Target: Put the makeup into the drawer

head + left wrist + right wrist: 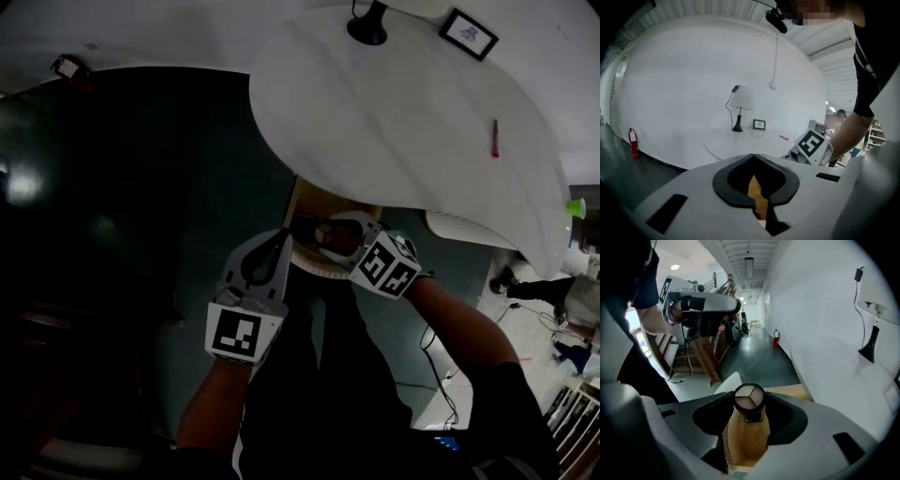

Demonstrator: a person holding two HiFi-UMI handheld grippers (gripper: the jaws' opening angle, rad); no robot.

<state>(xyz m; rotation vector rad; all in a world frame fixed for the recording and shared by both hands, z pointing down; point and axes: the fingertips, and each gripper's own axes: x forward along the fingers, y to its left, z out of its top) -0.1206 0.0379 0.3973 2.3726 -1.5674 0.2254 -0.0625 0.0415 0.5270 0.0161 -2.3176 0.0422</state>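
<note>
Your left tool (753, 157): clenched, empty, just beside the drawer (743, 439). Your right tool (749, 404): grasping the round makeup compact (749, 396) above the open wooden drawer. Beyond the drawer: white worktop (403, 122) bearing lamp (367, 23), picture frame (469, 33)
</note>
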